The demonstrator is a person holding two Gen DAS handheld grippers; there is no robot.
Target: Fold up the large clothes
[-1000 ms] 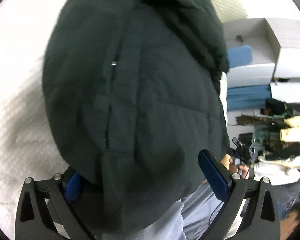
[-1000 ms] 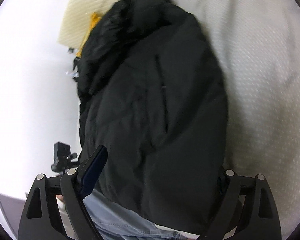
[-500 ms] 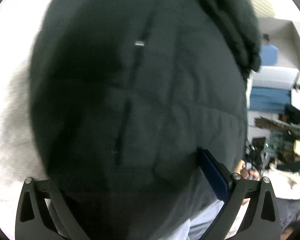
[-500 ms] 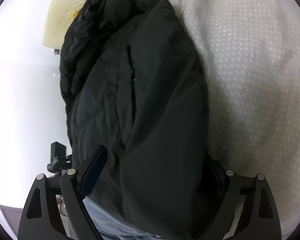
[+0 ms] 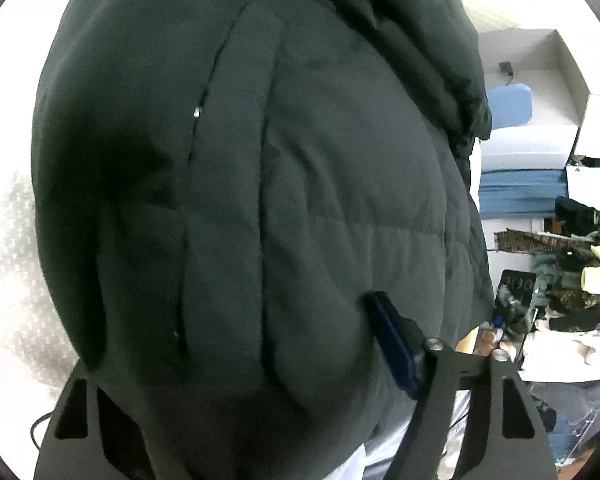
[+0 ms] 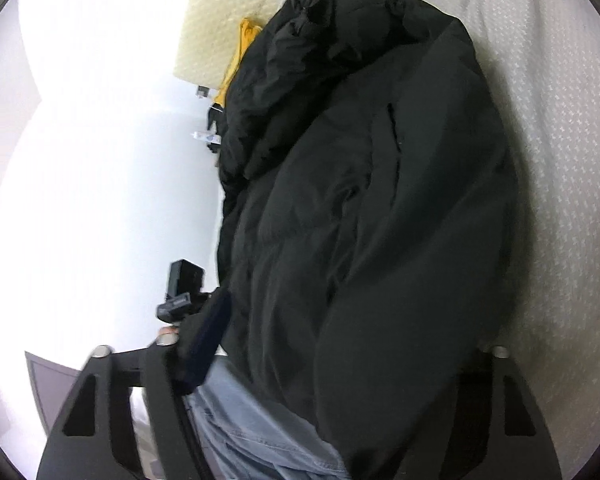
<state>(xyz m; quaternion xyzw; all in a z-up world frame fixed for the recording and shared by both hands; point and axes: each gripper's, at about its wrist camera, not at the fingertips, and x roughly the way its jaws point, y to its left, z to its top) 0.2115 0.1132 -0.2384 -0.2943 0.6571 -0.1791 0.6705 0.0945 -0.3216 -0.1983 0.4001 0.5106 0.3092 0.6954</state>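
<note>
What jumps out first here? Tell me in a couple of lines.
A bulky black puffer jacket fills nearly all of both wrist views, bulging between the wide-apart fingers of the left gripper and the right gripper. It lies on a white textured bedspread. Along the right edge of the left view sits a cluttered pile of clothes.

Left hand-held gripper (image 5: 236, 360) wide-jawed; right hand-held gripper (image 6: 352, 344) likewise
</note>
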